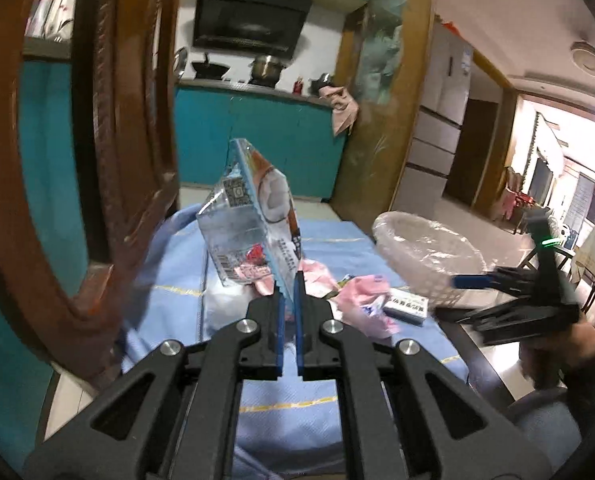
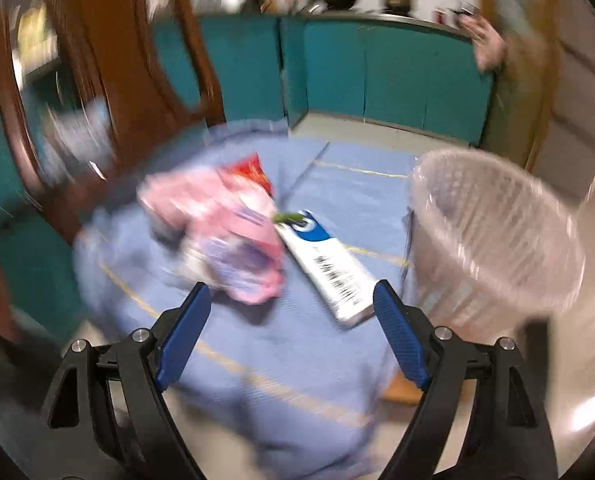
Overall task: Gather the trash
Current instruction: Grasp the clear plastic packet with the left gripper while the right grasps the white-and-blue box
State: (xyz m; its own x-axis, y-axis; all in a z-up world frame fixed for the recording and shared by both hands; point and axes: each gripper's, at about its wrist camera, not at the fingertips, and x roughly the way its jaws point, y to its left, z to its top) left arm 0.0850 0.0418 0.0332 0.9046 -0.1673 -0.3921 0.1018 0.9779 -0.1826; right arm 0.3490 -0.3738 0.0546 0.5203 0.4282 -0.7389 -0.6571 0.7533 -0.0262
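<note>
Clamped in my left gripper (image 1: pixel 288 280), a clear wrapper (image 1: pixel 249 216) stood lifted above the blue cloth (image 1: pixel 177 280). My right gripper (image 2: pixel 293 296) hung wide and empty over a white box (image 2: pixel 329 268) near the cloth's edge, just beside the lined basket (image 2: pixel 497 240).

Left wrist view: looks forward along the left gripper (image 1: pixel 289 284), a little below level, across the blue cloth (image 1: pixel 177 280) toward the teal kitchen cabinets (image 1: pixel 257 136); a clear wrapper (image 1: pixel 249 220) stands close before the lens.
Right wrist view: looks steeply down along the right gripper (image 2: pixel 291 300) onto the blue cloth (image 2: pixel 289 344) from close above; the picture is blurred.
Shared ground: both see the cloth, the pink wrappers (image 1: pixel 365 304) (image 2: pixel 233 232), the white box (image 1: pixel 407 308) (image 2: pixel 329 268), the lined basket (image 1: pixel 425 252) (image 2: pixel 493 240) and the cabinets (image 2: pixel 337 68).
Cross view: the left view shows the right gripper (image 1: pixel 469 280) at its right edge.
</note>
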